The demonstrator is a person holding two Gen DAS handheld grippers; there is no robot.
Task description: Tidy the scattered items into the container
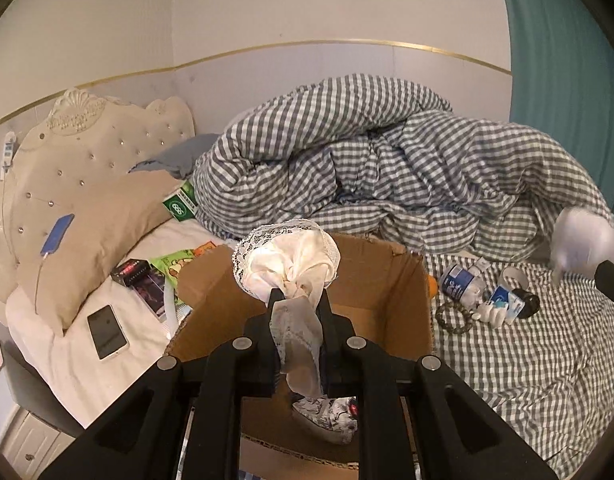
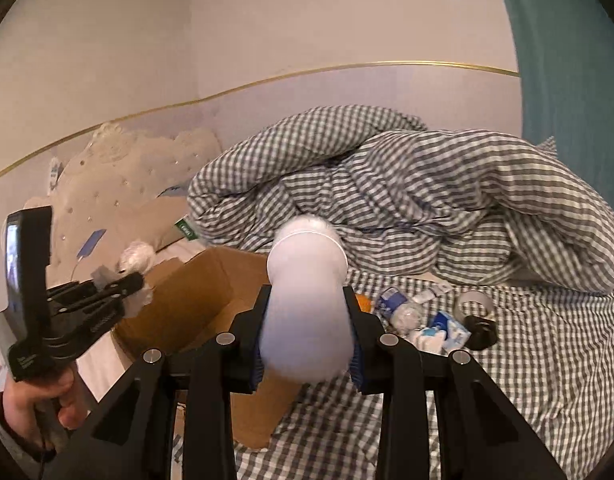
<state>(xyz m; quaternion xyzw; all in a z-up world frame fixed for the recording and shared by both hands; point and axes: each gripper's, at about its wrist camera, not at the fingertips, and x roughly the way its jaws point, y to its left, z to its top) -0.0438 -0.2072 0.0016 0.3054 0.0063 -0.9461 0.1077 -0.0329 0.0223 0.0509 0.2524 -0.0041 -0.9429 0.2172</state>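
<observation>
We work on a bed, with the cardboard box (image 1: 391, 280) sitting open on the mattress between the white sheet and the grey checked sheet (image 1: 527, 364). Our left gripper (image 1: 298, 300) is clamped on a cream lace-edged cloth (image 1: 291, 260); the bunched cloth stands up above the fingertips and a tail of it hangs down between the jaws, all of it over the open mouth of the box. Down inside the box we can make out a crumpled patterned item (image 1: 327, 416) (what it is we cannot tell).

Our right gripper (image 2: 307, 300) is closed on a white bottle (image 2: 307, 304), blurred, its cap end pointing away from us; it is held above the checked sheet, just beside the near right corner of the box. In the right wrist view the left gripper and the hand (image 2: 35, 404) holding it appear at the left edge.

Still lying on the checked sheet to the right of the box: a small blue-labelled bottle (image 1: 463, 282), a roll of tape (image 1: 513, 276), a blue and white packet (image 1: 507, 302), a dark round object (image 1: 529, 304) and a bead bracelet (image 1: 453, 318). An orange thing (image 1: 432, 285) peeks out beside the box wall. On the white side lie a phone (image 1: 107, 332), a dark box (image 1: 141, 284) and a green snack bag (image 1: 175, 264), near the beige pillow (image 1: 95, 236). The rumpled checked duvet (image 1: 367, 168) is heaped behind.
</observation>
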